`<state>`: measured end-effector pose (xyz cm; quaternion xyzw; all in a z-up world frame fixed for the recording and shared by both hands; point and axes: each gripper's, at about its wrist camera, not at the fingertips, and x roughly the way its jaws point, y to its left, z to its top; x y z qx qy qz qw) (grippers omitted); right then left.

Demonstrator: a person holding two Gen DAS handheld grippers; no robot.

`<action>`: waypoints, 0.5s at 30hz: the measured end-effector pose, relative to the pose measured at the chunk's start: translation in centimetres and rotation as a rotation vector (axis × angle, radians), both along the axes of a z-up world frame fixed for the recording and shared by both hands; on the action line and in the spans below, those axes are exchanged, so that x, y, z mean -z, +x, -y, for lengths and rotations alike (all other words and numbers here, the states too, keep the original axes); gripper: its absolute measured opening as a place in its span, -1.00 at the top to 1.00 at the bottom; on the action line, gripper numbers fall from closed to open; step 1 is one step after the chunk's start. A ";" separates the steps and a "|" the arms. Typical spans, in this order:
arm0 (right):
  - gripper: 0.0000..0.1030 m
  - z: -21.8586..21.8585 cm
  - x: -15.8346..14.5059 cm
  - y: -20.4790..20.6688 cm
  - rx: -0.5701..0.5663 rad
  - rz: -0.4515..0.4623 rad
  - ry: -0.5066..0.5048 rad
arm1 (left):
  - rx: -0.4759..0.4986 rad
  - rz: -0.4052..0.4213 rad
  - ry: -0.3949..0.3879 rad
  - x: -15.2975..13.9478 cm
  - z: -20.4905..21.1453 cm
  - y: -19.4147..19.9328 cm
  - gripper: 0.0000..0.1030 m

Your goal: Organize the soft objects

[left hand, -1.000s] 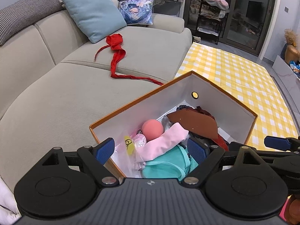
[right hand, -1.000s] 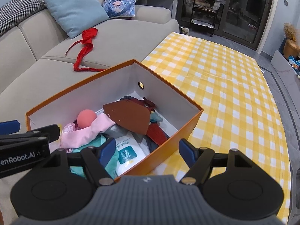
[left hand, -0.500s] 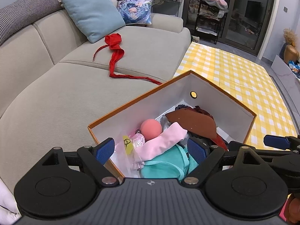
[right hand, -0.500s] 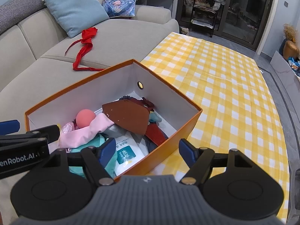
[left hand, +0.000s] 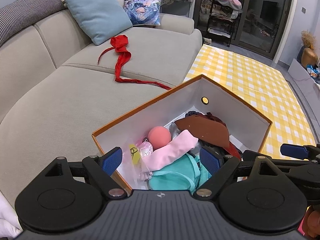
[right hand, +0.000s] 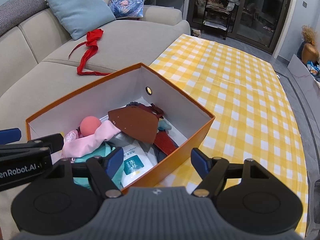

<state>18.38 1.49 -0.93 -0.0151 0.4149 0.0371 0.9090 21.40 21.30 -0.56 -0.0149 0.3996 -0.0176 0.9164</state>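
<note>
Resting on the sofa (left hand: 50, 108) seat edge, the orange box (right hand: 128, 74) holds the gathered soft items: a pink ball (right hand: 90, 125) at 9 o'clock of the interior, a pink cloth (right hand: 88, 143) draped just below it and touching it, a brown piece (right hand: 136, 124) at centre overlapping dark red fabric (right hand: 165, 143) at 5 o'clock, a teal bag (left hand: 174, 175) at the near wall, and a white packet (right hand: 136, 160) with a teal label beside the bag. One red cloth (left hand: 122, 56) lies outside the box, well apart at 11 o'clock, stretched along the seat with its bunched end just beside a blue cushion (left hand: 96, 12). A printed cushion (left hand: 143, 11) leans at 12 o'clock by the armrest. From the right wrist view, a yellow checked mat (right hand: 240, 92) covers the floor from 1 to 4 o'clock of the box, with the box's right corner overhanging it. The left gripper (left hand: 161, 159) hovers above the near end of the box, jaws spread wide, pads clear of the contents, nothing gripped. The right gripper (right hand: 156, 161) hovers over the near right wall, jaws likewise spread; the wall's rim passes between the pads without contact on either side. A dark shelf rack (right hand: 218, 10) stands at 12 o'clock against glass doors.
</note>
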 end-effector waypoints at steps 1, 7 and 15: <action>-0.42 0.1 0.0 0.0 0.000 0.000 0.000 | -0.001 0.000 0.001 0.0 0.0 0.0 -0.98; -0.42 0.1 0.0 0.0 0.000 -0.001 0.000 | 0.001 -0.001 -0.001 0.0 0.0 0.0 -0.98; -0.42 0.1 0.0 0.0 0.000 -0.001 -0.001 | 0.000 0.000 -0.001 0.0 0.0 0.0 -0.98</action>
